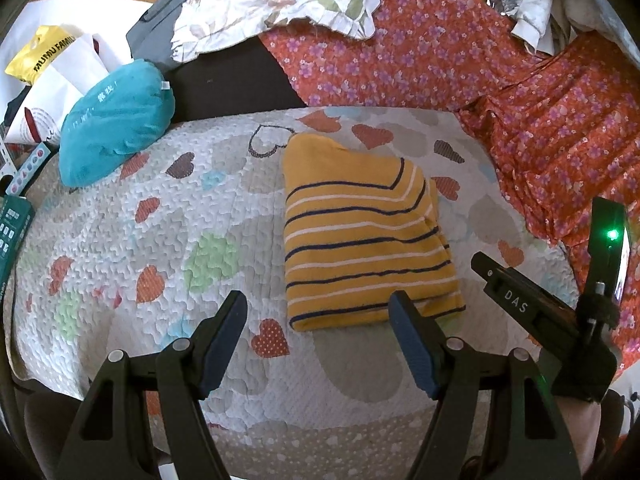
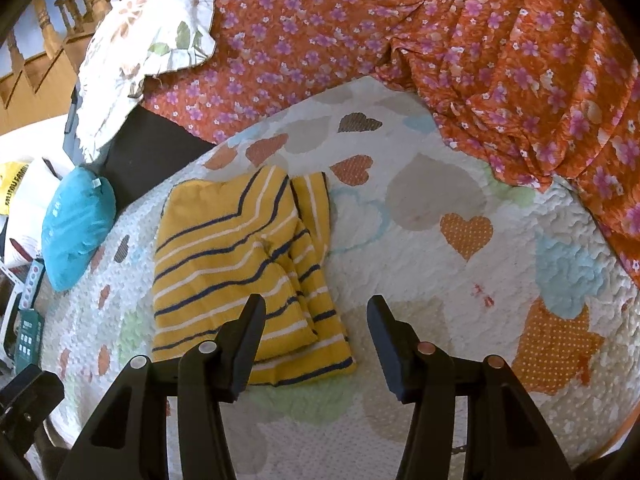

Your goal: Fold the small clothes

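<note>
A small yellow garment with navy and white stripes lies folded on the heart-patterned quilt. It also shows in the right wrist view, with a sleeve edge sticking out on its right side. My left gripper is open and empty, just in front of the garment's near edge. My right gripper is open and empty, over the garment's near right corner. The right gripper's body shows at the right of the left wrist view.
A teal cushion lies at the quilt's left edge. An orange floral sheet is bunched along the back and right. A floral pillow sits at the back. Bags and boxes are piled at the far left.
</note>
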Available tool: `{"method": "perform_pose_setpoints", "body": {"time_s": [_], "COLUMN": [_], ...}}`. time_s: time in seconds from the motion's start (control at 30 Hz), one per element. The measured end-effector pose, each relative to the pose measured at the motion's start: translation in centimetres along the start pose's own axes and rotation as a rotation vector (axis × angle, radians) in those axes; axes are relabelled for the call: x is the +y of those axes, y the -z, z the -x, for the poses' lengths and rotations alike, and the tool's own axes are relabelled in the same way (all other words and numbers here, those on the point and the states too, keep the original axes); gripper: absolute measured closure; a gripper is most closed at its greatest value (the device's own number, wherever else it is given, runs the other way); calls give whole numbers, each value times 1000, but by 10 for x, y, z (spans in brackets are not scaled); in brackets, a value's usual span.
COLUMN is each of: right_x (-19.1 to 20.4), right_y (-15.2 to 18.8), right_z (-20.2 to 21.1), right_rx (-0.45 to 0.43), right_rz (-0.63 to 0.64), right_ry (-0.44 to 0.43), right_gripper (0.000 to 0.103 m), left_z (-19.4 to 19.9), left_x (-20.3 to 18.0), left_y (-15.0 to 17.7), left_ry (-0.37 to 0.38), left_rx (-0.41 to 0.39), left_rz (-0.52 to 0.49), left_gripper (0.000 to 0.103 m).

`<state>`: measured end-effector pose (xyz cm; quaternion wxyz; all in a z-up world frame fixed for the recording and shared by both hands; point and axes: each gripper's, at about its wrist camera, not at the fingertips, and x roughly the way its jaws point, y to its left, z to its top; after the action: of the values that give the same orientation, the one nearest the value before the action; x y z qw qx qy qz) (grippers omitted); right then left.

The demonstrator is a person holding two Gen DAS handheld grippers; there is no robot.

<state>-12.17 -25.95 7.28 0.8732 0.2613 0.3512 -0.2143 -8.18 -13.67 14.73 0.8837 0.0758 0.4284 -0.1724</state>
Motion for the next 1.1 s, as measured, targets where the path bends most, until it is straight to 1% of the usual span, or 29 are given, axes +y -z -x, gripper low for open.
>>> {"method": "perform_pose_setpoints", "body": {"time_s": [0.27,0.67,0.93,1.03,1.1], "right_x": [4,1,5,8,10], "right_y": [4,5,8,10,11], "right_z": [-8,-14,-23,-24,-25], "right_rx": [20,32,54,54,54], "right_rz": [23,25,47,60,69], "right_ry": [11,22,28,31,34], "right_gripper": [46,45,44,44,44], "left_z": [-9,-19,-25,-29,-32], "left_x": [4,12,24,26,26], "left_y": [5,8,10,11,12], "left_ry": [15,18,20,30,50], "left_rx": [35,66,85,99,108], "left_rz": [9,19,43,43,36], "left_gripper": [31,31,31,31,31]}}
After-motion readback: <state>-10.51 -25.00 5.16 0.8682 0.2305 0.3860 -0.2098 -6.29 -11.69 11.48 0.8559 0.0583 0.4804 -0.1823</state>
